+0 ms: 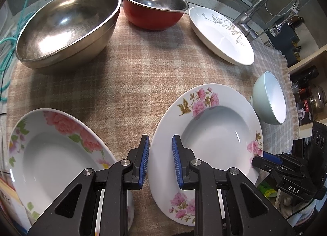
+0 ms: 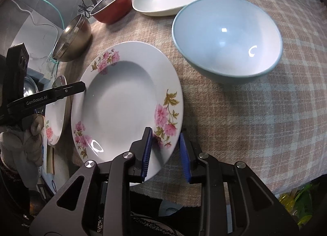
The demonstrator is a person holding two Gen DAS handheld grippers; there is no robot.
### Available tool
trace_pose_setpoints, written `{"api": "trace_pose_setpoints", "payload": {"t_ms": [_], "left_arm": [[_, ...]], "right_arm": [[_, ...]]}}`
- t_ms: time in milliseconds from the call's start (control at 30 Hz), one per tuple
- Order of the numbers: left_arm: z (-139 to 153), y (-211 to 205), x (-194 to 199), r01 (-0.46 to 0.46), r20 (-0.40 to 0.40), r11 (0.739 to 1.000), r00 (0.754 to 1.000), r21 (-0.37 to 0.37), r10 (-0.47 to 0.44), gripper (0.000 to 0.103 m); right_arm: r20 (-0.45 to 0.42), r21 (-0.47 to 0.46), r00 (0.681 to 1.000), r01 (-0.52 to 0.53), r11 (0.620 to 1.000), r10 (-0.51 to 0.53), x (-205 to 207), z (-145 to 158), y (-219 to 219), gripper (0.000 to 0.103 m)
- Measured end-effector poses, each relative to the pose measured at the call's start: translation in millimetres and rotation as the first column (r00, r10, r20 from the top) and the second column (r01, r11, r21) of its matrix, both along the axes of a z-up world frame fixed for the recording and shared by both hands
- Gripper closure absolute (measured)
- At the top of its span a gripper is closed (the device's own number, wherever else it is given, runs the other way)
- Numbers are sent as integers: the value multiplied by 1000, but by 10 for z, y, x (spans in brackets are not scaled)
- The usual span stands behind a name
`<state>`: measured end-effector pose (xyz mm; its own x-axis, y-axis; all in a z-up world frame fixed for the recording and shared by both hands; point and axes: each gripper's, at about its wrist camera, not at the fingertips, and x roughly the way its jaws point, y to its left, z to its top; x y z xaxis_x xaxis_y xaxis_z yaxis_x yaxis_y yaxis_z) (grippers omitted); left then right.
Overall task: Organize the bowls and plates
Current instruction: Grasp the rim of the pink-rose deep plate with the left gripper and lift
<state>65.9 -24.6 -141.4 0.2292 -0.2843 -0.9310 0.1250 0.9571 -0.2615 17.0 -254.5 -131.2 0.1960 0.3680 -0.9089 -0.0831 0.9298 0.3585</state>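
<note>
With the left claw (image 1: 160,161) clamped on the near-left rim of the white pink-flowered soup plate (image 1: 214,133) lying on the cloth-covered desk (image 1: 126,84) and the right claw (image 2: 165,154) straddling its opposite rim loosely, a lopsided lift could tilt it into the pale blue ceramic bowl (image 2: 226,39).

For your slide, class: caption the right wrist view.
Both grippers, right and left, straddle opposite rims of the pink-flowered plate beside a pale blue bowl.
</note>
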Motion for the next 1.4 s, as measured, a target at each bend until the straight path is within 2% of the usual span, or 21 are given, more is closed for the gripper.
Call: {"api": "trace_pose_setpoints", "payload": {"t_ms": [67,133,200,400,600,767,1400], "left_arm": [[22,16,-9,-8,7,1000,1000,-4,8,82],[66,50,-16,-20,23,1000,1000,-2,20,82],[127,102,-29,-39,40,999,998,-2,39,81],[282,277,-123,-86,81,996,993,-9,86,80],[372,502,-289,-142,107,990,984,1,142,67],[411,748,-428,-203,119,979,973,12,200,66],[277,1790,-960,-426,94,904,902,24,422,66]], "right_arm": [[24,-19,1000,2,1000,-1,4,65,-7,74],[48,-32,999,5,999,-3,11,133,-22,60],[79,-37,997,6,999,-4,24,215,-23,56],[131,-36,991,-26,999,30,100,390,106,55],[147,-19,985,-92,996,94,183,447,404,55],[153,-7,976,-157,988,156,212,465,714,55],[132,41,923,-371,928,363,381,333,1906,55]]}}
